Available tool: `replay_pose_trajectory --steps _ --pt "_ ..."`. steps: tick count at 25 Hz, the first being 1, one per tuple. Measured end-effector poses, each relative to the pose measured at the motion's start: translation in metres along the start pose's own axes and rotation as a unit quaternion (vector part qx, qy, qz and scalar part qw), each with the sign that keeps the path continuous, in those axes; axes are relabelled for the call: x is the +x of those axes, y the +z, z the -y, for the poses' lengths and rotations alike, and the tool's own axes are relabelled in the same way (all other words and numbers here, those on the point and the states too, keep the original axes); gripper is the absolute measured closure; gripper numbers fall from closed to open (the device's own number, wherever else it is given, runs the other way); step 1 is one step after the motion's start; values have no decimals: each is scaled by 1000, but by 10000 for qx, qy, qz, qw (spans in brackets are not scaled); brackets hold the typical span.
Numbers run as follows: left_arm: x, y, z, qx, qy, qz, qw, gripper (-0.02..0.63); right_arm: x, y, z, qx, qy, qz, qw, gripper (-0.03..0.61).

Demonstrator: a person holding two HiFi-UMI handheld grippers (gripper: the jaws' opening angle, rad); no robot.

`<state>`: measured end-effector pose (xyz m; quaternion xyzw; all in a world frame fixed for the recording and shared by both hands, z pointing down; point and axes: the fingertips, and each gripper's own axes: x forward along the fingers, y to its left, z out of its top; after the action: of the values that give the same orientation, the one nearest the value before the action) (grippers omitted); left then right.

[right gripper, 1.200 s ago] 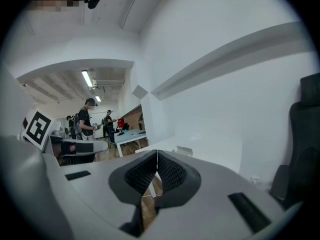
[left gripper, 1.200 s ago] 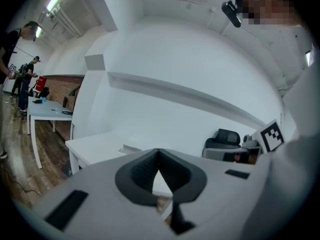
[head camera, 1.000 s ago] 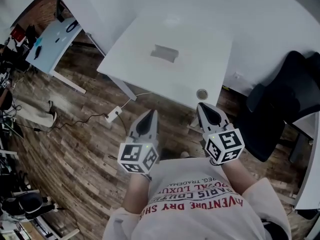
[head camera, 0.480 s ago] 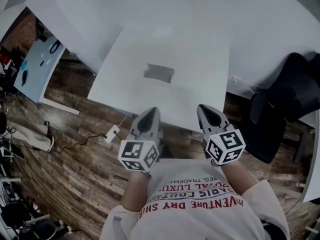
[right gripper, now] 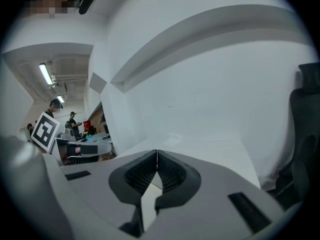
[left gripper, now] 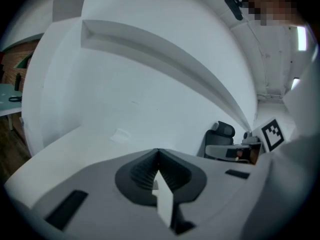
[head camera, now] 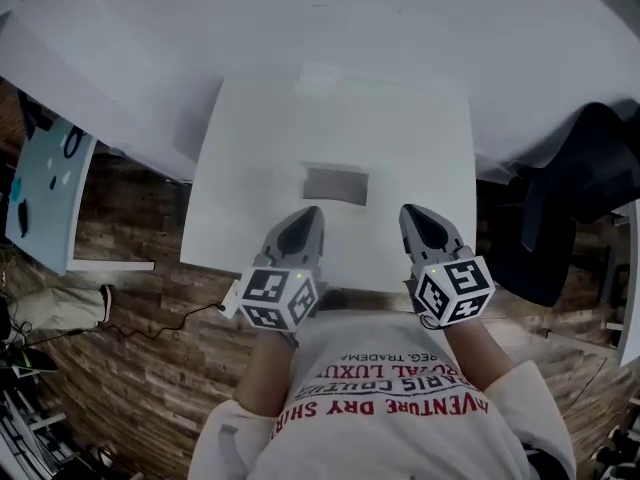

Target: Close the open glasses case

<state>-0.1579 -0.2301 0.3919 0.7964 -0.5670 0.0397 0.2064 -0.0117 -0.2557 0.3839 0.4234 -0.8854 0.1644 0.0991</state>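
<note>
Approach step: left gripper (head camera: 303, 218) and right gripper (head camera: 415, 216), jaws together and empty, hover at the worktop's (head camera: 240, 168) 6 o'clock edge, with the glasses case (head camera: 336, 184) at 12 o'clock; next, reach forward to its lid.

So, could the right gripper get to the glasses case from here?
Probably yes: the glasses case lies alone on the table, ahead of the right gripper, nothing between.

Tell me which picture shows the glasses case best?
The head view. It looks down on the glasses case as a whole grey rectangle on the white table. Both gripper views skim low over the table, so the case is only a faint pale patch, too flat to make out.
</note>
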Motion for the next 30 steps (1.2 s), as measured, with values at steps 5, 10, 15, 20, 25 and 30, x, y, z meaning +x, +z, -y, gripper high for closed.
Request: replay_pose_trajectory --steps 5,10,15,20,25,30 --pt "29 -30 -54 -25 -257 -724 9970 615 53 -11 1 161 -364 -258 9989 566" --pt "57 -62 -93 -57 -306 -1261 9915 615 99 -33 10 262 -580 -680 9957 566" --pt "81 -92 -110 -151 -418 -1675 9849 615 132 -61 23 392 -634 -1127 9908 566" --pt "97 -124 -117 -172 -546 -2062 9768 615 160 -74 32 400 -711 -1269 9886 566" --pt "104 -143 -118 -213 -643 -2257 9718 615 183 -83 37 461 -636 -1434 9865 566" --pt "110 -150 -120 -215 -686 -2358 9691 615 196 -91 47 622 -691 -1561 9833 566"
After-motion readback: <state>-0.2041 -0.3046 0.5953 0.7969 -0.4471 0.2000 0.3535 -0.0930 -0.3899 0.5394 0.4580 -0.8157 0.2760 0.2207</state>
